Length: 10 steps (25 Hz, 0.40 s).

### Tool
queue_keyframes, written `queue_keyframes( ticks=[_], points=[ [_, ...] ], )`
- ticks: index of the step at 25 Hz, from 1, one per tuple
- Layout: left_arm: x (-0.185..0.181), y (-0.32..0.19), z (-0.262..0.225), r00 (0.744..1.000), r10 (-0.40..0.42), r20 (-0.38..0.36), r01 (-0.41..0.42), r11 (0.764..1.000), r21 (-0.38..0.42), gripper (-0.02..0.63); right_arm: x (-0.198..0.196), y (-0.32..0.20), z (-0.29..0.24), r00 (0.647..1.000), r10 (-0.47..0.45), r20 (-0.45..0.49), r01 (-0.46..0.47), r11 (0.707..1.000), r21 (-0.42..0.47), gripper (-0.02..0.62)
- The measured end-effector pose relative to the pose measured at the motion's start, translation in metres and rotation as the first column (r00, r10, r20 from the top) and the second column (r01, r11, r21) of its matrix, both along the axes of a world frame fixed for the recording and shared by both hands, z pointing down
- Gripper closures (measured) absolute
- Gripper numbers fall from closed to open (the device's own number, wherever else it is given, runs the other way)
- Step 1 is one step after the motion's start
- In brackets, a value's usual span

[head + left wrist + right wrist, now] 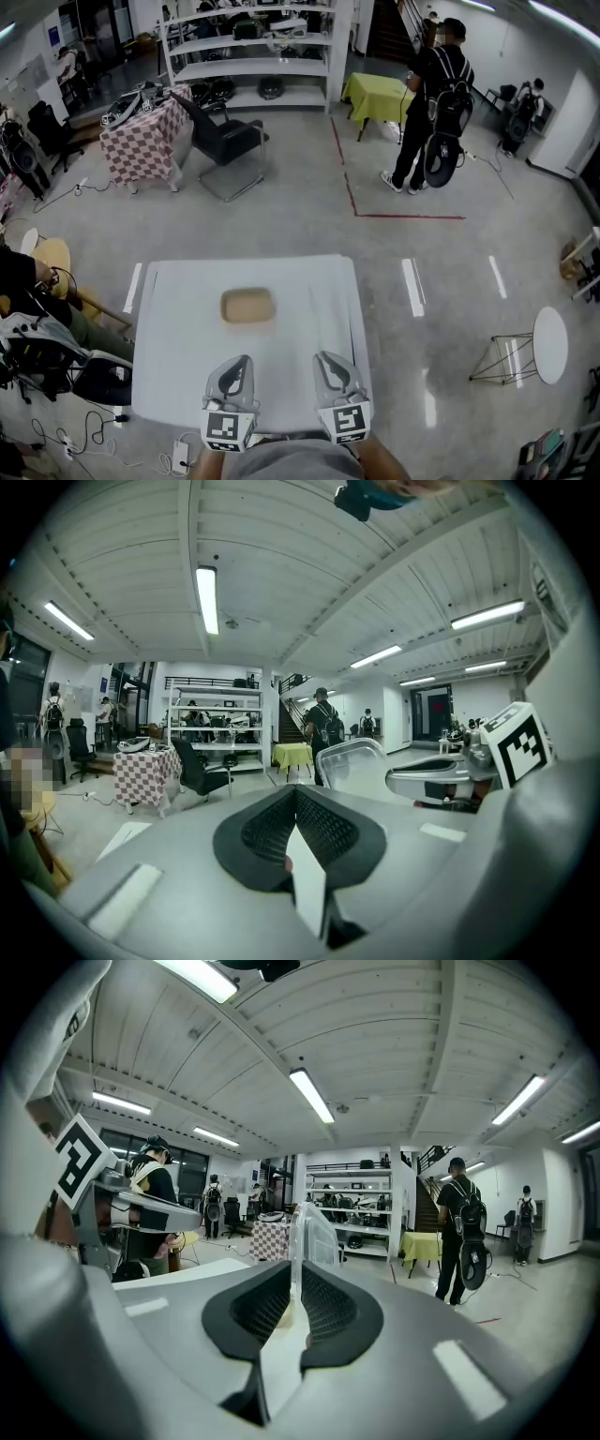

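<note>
Sitting shut, left claw (294,799) and right claw (292,1283) face dish (247,306), clearest in head view.

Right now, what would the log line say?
left tongs shut, empty | right tongs shut, empty | tan thing on table, untouched

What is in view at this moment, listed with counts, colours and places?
table: one, white, before the person
pad: one, tan, mid-table, apart from both grippers
chair: one, black, back left
checked table: one, red-and-white, left of the chair
shelves: one unit, white, back wall
yellow table: one, back centre
person: one, dark clothes, standing back right
round table: one, white, right
tape: red line on the floor
left gripper: grey, fingers together, empty, over the near table edge
right gripper: grey, fingers together, empty, beside it
</note>
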<state>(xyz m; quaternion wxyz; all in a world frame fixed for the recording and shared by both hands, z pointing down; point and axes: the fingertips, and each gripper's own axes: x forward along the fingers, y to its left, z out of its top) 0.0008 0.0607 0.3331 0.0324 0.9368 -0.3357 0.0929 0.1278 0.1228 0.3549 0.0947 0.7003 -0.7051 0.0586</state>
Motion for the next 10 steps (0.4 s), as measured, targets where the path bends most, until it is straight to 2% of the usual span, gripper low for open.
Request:
queue_keyframes(
  ticks=[10],
  points=[
    [0.0050,0.0054,0.0034,1.000,0.002,0.002,-0.002,1.000,0.002,0.594,0.0050,0.0036,0.0040,1.000,-0.003,-0.003,0.003,1.000,-0.002,0.555]
  ],
)
